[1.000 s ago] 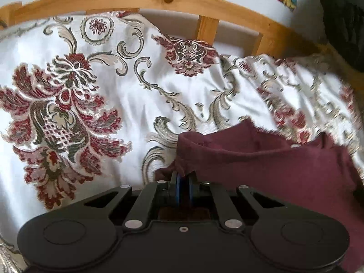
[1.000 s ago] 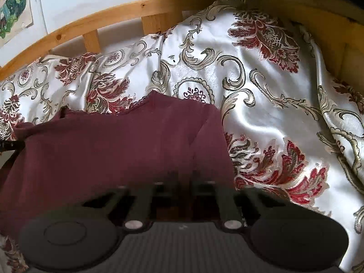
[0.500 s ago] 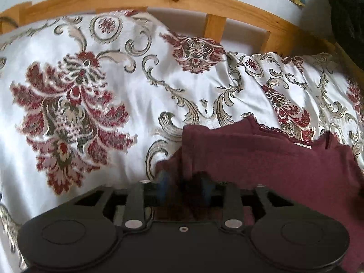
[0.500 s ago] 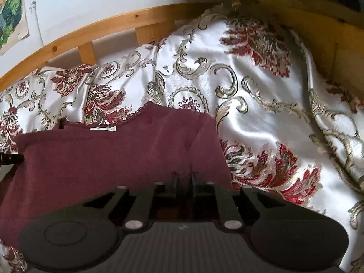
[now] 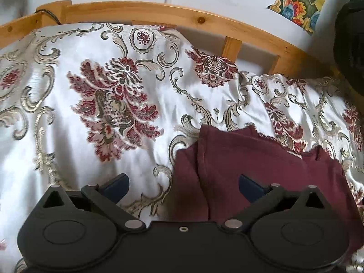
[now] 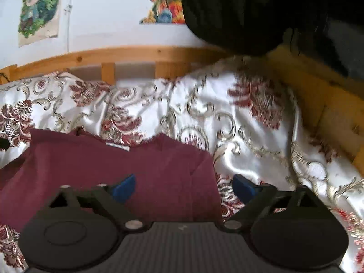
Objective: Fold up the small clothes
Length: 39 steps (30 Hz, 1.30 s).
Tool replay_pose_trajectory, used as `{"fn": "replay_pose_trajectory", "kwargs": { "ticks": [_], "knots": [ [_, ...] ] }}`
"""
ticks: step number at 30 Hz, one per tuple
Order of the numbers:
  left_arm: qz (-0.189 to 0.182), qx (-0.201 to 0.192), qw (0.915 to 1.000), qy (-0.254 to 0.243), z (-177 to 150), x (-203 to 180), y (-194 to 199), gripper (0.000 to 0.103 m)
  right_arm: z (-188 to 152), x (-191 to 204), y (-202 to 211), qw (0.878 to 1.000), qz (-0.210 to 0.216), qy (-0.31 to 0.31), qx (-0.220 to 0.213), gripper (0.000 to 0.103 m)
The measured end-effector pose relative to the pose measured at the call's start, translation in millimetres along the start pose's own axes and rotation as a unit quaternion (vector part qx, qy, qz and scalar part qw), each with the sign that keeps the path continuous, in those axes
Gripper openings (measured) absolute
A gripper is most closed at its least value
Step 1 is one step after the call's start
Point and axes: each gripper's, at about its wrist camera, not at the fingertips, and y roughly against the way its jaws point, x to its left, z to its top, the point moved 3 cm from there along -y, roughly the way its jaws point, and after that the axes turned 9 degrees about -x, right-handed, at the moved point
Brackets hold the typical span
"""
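A folded maroon knit garment (image 5: 261,170) lies on a floral satin bedspread (image 5: 113,104) near the bed's wooden slatted rail (image 5: 159,14). Both the left tongs (image 5: 183,185) and right tongs (image 6: 184,185) have just opened wide, released above the garment's side edges, gripping nothing.

Soft daylight, both views, fisheye bend at edges.
Satin bedspread (image 5: 159,104) shows sheen; right view blurred, esp. upper right; left sharper.

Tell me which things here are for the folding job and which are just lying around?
For the job:
- dark red knitted top, lying on the bed
- left tongs, open
- right tongs, open

Just there:
- white satin bedspread with red flowers
- wooden bed rail
- colourful wall pictures
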Motion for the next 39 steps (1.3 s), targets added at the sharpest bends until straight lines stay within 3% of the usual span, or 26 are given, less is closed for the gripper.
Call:
{"fn": "replay_pose_trajectory", "kwargs": {
  "ticks": [6, 18, 29, 35, 39],
  "knots": [
    [0.002, -0.004, 1.0, 0.006, -10.9, -4.6, 37.0, 0.102, 6.1, 2.0, 32.3, 0.999, -0.008, 0.005, -0.047, 0.103],
    [-0.027, 0.047, 0.9982, 0.024, -60.6, -19.3, 91.3, 0.102, 2.7, -5.2, 90.8, 0.994, -0.029, -0.05, -0.096, 0.103],
    [-0.032, 0.06, 0.9972, 0.032, -67.9, -25.1, 98.2, 0.102, -3.9, 17.2, 107.0, 0.995, -0.019, -0.025, -0.097, 0.103],
    [-0.044, 0.095, 0.9941, 0.031, -77.2, -32.1, 85.8, 0.102, -7.9, 31.5, 90.3, 0.997, -0.002, -0.023, -0.072, 0.103],
    [-0.076, 0.126, 0.9876, 0.054, -83.8, -39.1, 78.6, 0.102, -10.9, 42.0, 78.4, 0.998, 0.012, -0.018, -0.061, 0.103]
  ]
}}
